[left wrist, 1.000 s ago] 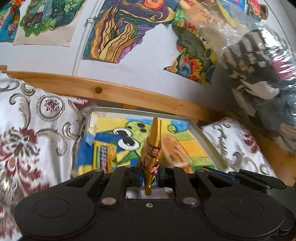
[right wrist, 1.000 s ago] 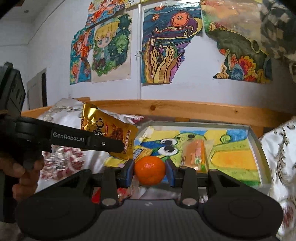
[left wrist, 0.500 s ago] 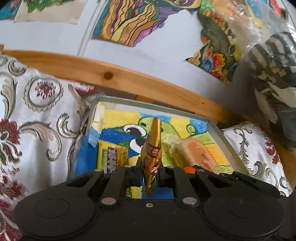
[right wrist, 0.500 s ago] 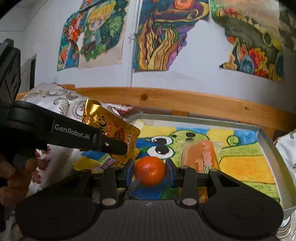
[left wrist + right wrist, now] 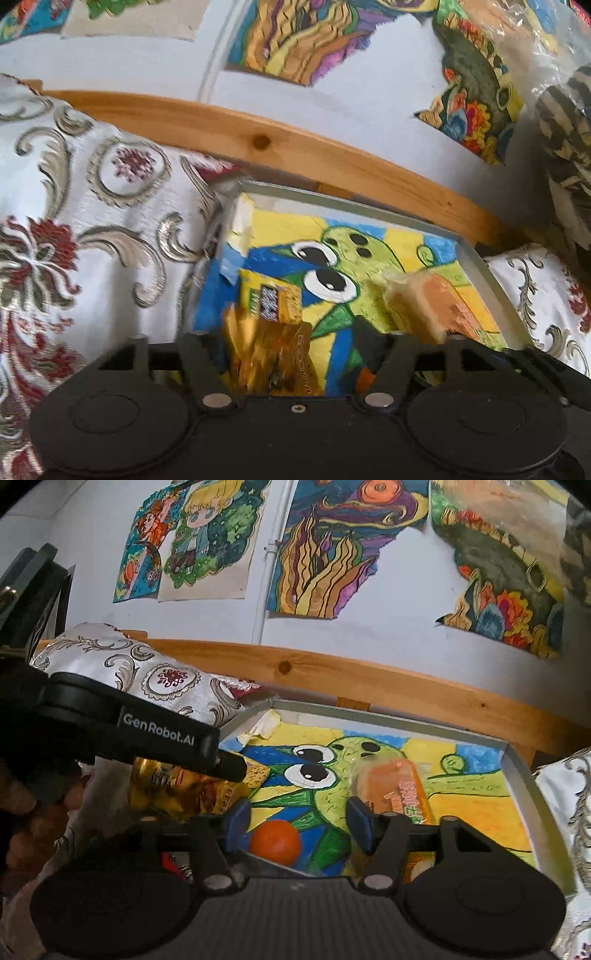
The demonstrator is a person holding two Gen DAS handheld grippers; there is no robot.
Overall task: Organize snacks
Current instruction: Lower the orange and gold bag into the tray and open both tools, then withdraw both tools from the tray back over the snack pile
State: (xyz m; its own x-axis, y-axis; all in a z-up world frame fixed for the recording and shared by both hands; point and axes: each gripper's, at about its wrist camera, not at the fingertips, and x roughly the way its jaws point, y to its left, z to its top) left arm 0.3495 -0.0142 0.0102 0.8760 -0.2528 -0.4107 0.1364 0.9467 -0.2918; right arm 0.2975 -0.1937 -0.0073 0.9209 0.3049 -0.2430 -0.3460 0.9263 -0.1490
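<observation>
While both grippers hover low over the shallow grey tray lined with a green cartoon-frog drawing, each stands spread apart and grips nothing. Left gripper: fingers released, the crinkled gold foil snack packet lying blurred between them near the left finger; whether it touches that finger cannot be told. Right gripper: fingers released, the small round orange fruit resting on the tray between them, clear of both pads. An orange snack in clear wrapping lies on the tray just beyond the right finger. A yellow printed packet lies flat on the tray's left part. White cushions with silver scroll embroidery flank the tray; a pale wooden rail runs behind it.
</observation>
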